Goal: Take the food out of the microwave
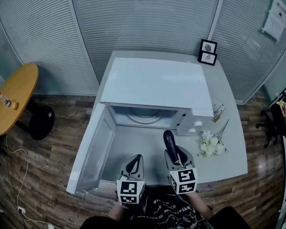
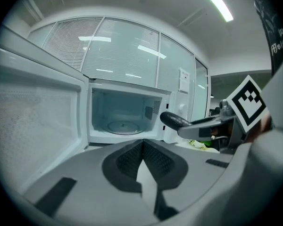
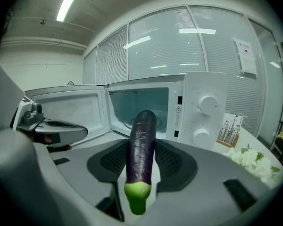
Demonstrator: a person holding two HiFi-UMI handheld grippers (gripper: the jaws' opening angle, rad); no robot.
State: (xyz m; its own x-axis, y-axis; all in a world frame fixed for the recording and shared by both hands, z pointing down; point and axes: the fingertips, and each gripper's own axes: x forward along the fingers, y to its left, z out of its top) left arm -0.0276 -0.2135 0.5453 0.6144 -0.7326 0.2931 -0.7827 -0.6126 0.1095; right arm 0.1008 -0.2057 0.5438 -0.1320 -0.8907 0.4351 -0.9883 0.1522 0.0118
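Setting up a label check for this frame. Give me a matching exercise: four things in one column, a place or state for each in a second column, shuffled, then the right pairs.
Things
1. eggplant
2. microwave door
3. left gripper
4. flowers

Places or states
A. shut, nothing in it
B. on the table, right of the microwave
C. swung open to the left
D. held in the right gripper

Pairs: 1-D, 2-C, 3-A, 4-B
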